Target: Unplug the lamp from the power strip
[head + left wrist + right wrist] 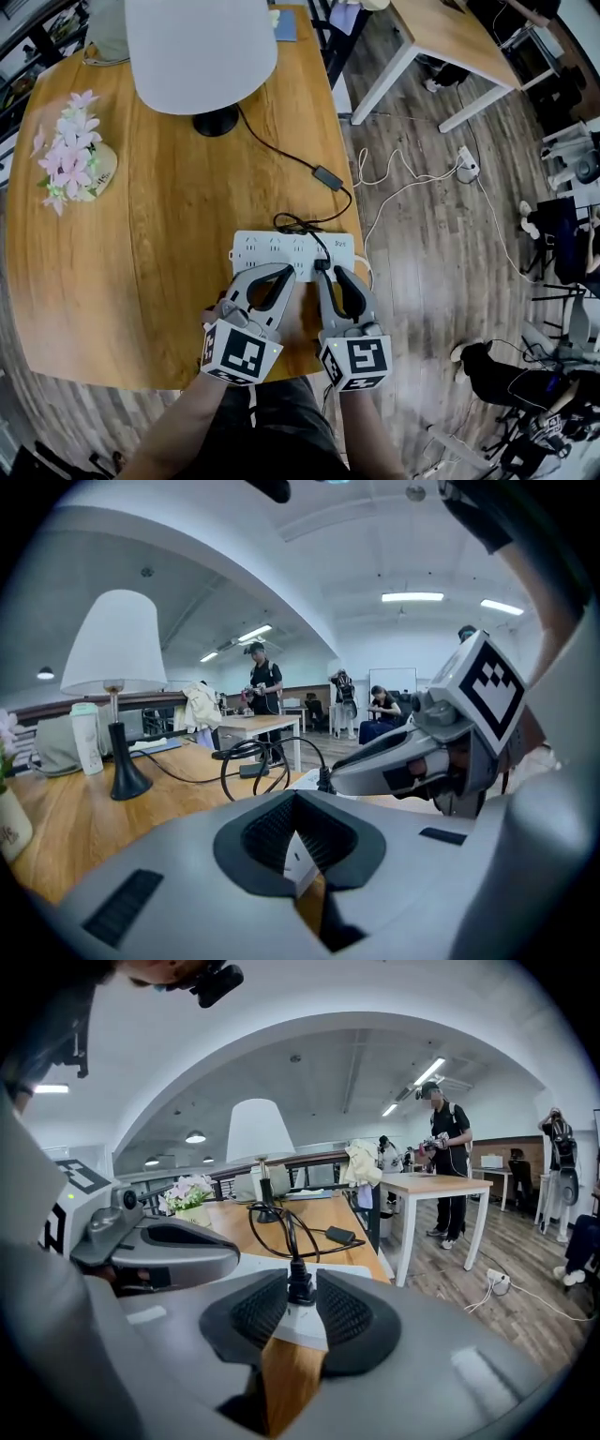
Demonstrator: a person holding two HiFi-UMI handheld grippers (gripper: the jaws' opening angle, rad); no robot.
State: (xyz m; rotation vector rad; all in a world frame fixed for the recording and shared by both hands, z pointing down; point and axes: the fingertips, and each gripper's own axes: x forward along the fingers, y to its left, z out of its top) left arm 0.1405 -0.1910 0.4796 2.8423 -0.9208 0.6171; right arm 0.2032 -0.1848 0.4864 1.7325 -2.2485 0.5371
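Observation:
A white power strip [272, 249] lies near the front edge of the wooden table [141, 281]. The lamp's black plug [322, 264] stands in its right part. Its black cable [281, 150] runs back to the white-shaded lamp [202, 42]. My right gripper [329, 273] is open, and in the right gripper view the plug [301, 1290] stands between the pads [272, 1309] of the gripper [301, 1274]. My left gripper [286, 274] is shut, its tips at the strip's near edge. In the left gripper view the gripper [295, 795] has its tips together over the white strip [298, 860].
A black inline box [330, 176] sits on the cable near the table's right edge. A vase of pink flowers [70, 155] stands at the left. White cords and another strip [466, 161] lie on the floor to the right. Several people are at desks behind.

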